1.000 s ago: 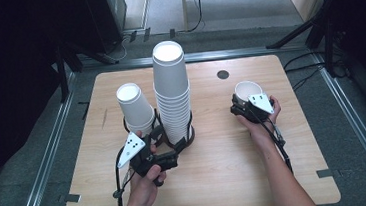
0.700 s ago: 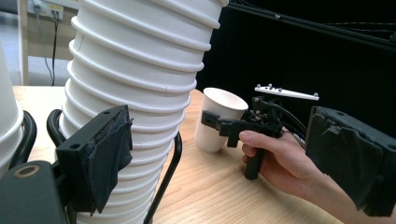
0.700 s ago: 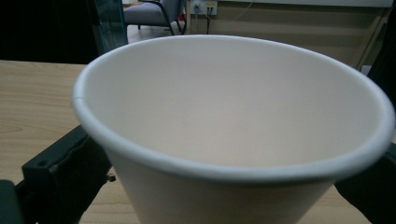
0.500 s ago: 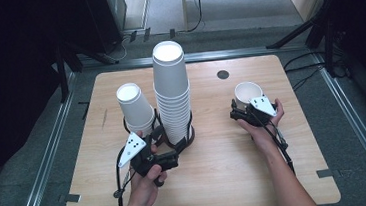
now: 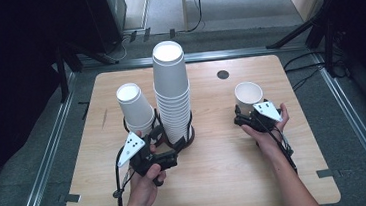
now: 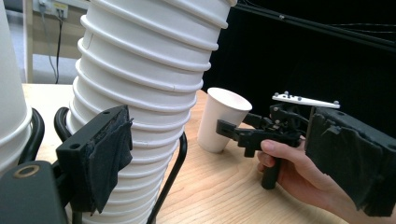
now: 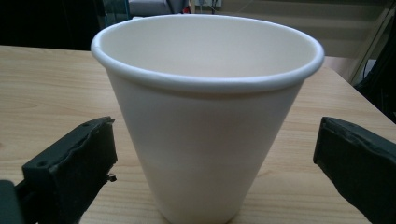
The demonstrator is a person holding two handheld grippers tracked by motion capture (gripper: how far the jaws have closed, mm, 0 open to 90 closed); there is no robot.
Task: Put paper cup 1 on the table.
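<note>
Wooden table (image 5: pixel 218 180): right hand-held gripper (image 5: pixel 245 119) has retreated from single cup (image 5: pixel 248 96), jaws wide (apparently clear); left hand-held gripper (image 5: pixel 161 137) open beside tall stack (image 5: pixel 172 94).

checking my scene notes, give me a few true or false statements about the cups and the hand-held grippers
1. The single cup stands upright with its mouth up. True.
2. The right hand-held gripper is clamped shut on that cup. False: its jaws stand open, one on each side, apart from the cup's wall.
3. The tall stack is made of cups turned mouth down. True.
4. The short stack stands to the right of the tall one in the high view. False: it stands to its left.
5. The left hand-held gripper is at the foot of the tall stack, jaws open. True.
</note>
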